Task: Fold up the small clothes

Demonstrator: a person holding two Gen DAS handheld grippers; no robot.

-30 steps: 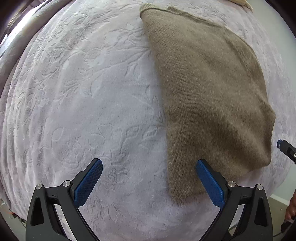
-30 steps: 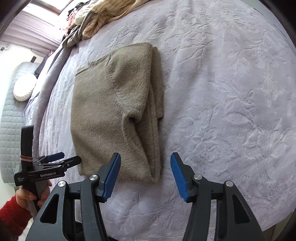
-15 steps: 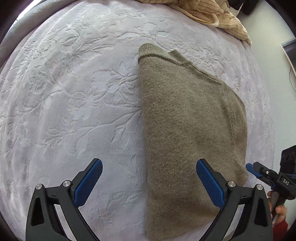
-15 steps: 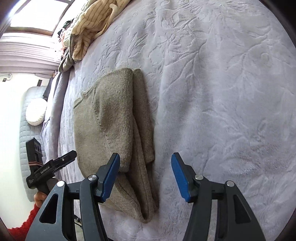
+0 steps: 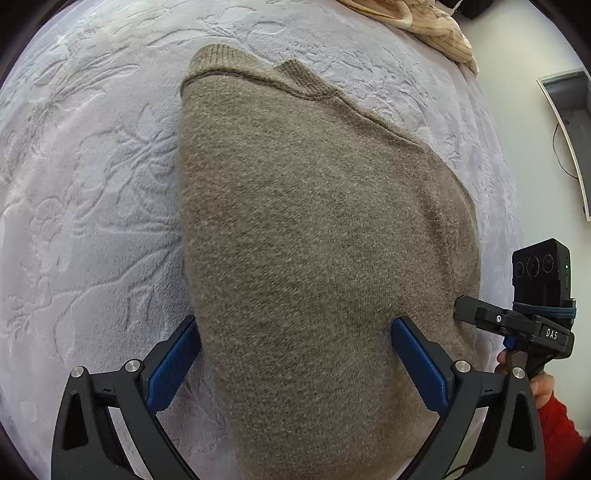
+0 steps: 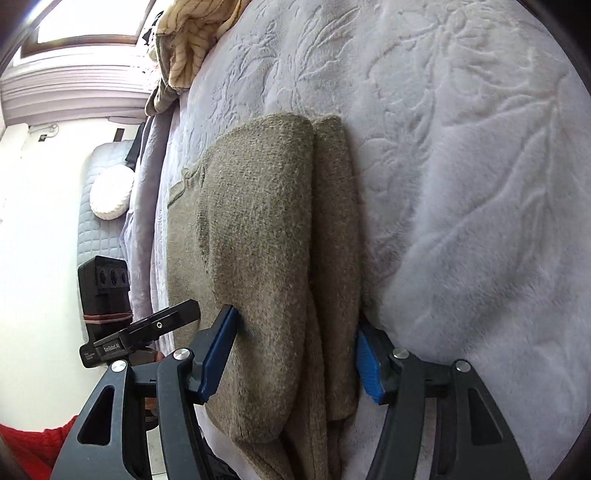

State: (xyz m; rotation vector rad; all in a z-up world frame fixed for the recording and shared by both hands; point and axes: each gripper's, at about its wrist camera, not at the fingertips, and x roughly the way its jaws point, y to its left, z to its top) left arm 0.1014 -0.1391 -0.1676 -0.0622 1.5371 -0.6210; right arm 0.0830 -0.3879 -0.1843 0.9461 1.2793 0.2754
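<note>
Your brown knitted sweater (image 5: 317, 251) lies on the bed, already folded lengthwise into a long panel with its ribbed collar (image 5: 218, 61) at the far end and its hem end nearest you; in the right wrist view the folded-in side (image 6: 336, 236) shows as a second thick layer along the right edge; a second ago both tools hung back and higher, with the hem only just reaching the jaws; now both have come down and forward so the near end of the sweater fills the gap in each; the left gripper (image 5: 295, 343) stands wide open, one blue pad at the sweater's left edge and the other resting over the knit, with nothing pinched; the right gripper (image 6: 297, 345) straddles the doubled layers and its jaws are opening, the pads just beside the cloth on either side but not clamped on it; this reads as the approach to a paired grasp of the hem end, so the next fold, hem up toward collar, is likely close but not begun; the thick doubled edge may slip out of one pad if you close unevenly.

The pale embossed bedspread (image 5: 92, 206) is soft and gives under the pads; a heap of striped cream clothing (image 6: 192, 40) waits at the far end; a quilted grey headboard (image 6: 86, 221) with a round white cushion (image 6: 110, 194) stands beyond, a window (image 6: 88, 18) above it.
</note>
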